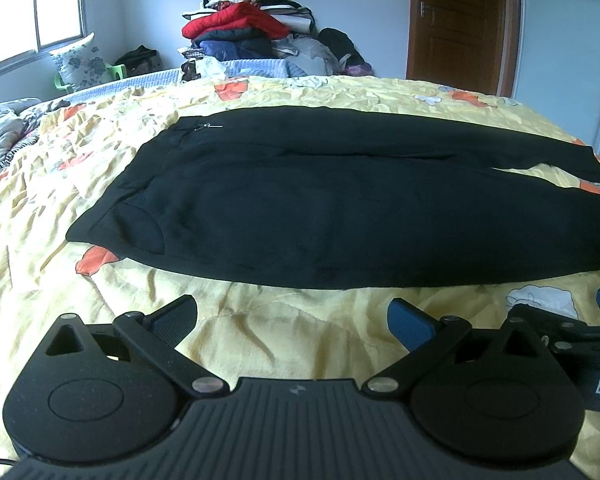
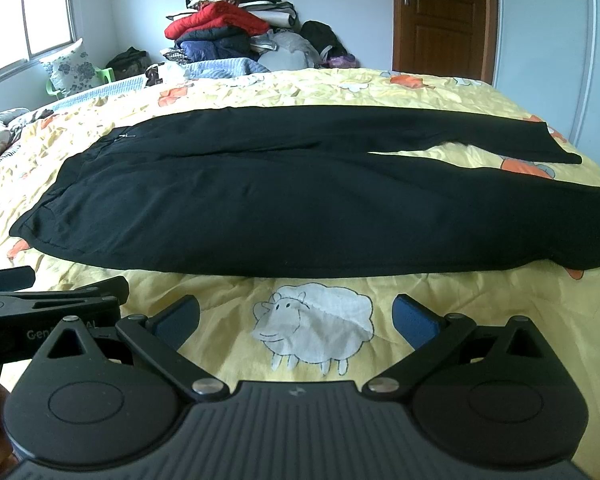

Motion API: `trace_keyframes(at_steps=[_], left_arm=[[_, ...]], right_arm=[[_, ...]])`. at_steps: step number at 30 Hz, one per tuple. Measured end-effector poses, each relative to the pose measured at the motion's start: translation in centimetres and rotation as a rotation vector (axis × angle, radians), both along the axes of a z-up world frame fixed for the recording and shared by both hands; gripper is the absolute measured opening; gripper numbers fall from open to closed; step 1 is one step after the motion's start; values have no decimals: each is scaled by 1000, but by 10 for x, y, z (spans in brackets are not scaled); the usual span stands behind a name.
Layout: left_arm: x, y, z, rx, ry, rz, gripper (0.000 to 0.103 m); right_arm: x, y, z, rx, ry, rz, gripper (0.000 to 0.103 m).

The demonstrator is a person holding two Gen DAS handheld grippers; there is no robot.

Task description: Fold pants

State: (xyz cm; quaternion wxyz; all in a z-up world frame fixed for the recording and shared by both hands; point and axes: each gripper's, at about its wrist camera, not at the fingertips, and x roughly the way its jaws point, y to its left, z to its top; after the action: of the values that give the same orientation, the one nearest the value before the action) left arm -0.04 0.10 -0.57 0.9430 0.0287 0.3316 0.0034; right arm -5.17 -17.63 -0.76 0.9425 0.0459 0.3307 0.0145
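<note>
Black pants (image 1: 320,200) lie flat across a yellow patterned bedspread (image 1: 260,344), waistband at the left, legs running to the right. In the right wrist view the pants (image 2: 300,208) show both legs, slightly parted at the right end. My left gripper (image 1: 294,320) hovers open over the bedspread, just short of the pants' near edge, nothing between its fingers. My right gripper (image 2: 296,318) is also open, above a sheep print (image 2: 312,328), close to the near edge. The left gripper (image 2: 16,280) shows at the left border of the right wrist view.
A tall pile of clothes (image 1: 252,28) stands beyond the bed's far side. A brown door (image 1: 456,20) is at the back right, a window (image 1: 28,8) at the left. A floral pillow on a green chair (image 1: 86,64) sits by the window. Rumpled bedding (image 1: 0,128) lies far left.
</note>
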Motion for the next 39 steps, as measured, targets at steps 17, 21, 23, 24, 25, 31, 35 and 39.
trace_keyframes(at_steps=[17,21,23,24,25,31,35,39], left_arm=[[0,1,-2,0,3,3,103],[0,1,-1,1,3,3,103],[0,1,-1,0,4,3,103],[0,1,-2,0,3,3,103],[0,1,-1,1,3,3,103],[0,1,-1,1,4,3,103],[0,1,-1,1,4,3,103],[0,1,-1,1,4,3,103]], right_arm=[[0,1,-1,2,2,3,103],[0,1,-1,2,3,2,103],[0,1,-1,2,3,2,103],[0,1,-1,2,3,3,103],[0,1,-1,2,3,2,103],[0,1,-1,3,4,2,103],[-1,2,-1,3,3,2,103],[0,1,-1,3,5,2,103]])
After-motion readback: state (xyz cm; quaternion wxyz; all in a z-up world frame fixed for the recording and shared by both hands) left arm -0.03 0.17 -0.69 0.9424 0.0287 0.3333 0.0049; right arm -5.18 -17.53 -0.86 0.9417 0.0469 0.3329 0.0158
